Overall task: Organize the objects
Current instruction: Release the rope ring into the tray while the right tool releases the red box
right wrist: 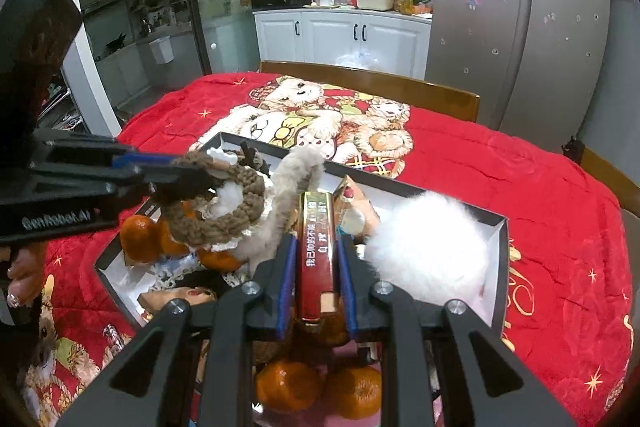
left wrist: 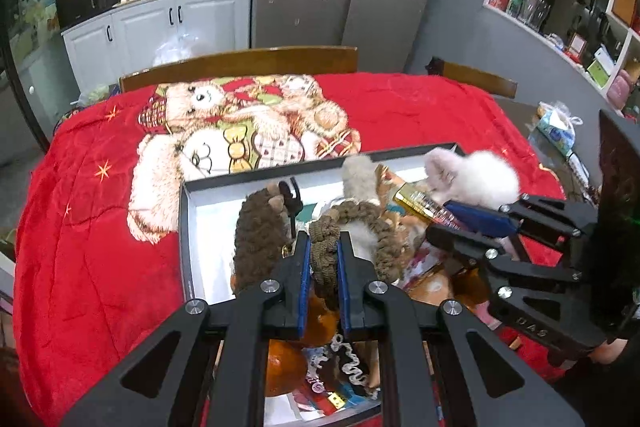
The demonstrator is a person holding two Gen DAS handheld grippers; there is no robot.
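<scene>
A shallow black box with a white inside [left wrist: 200, 227] [right wrist: 498, 227] lies on the red bear-print blanket and holds a jumble of things. My left gripper [left wrist: 323, 247] [right wrist: 176, 169] is shut on a brown crocheted ring [left wrist: 352, 223] [right wrist: 224, 203] and holds it above the box. My right gripper [right wrist: 318, 247] [left wrist: 444, 215] is shut on a shiny red and gold bar with Chinese writing [right wrist: 316, 251] [left wrist: 420, 203], over the box. A fluffy white pom-pom [right wrist: 432, 251] [left wrist: 476, 179] lies at the box's right end.
Also in the box are mandarins [right wrist: 320, 387], a brown fuzzy toy [left wrist: 260, 231], a grey furry strip [right wrist: 296, 171] and small packets. A wooden headboard [left wrist: 240, 63] borders the far side. A tissue pack [left wrist: 556, 131] lies to the right. A fridge and cabinets stand behind.
</scene>
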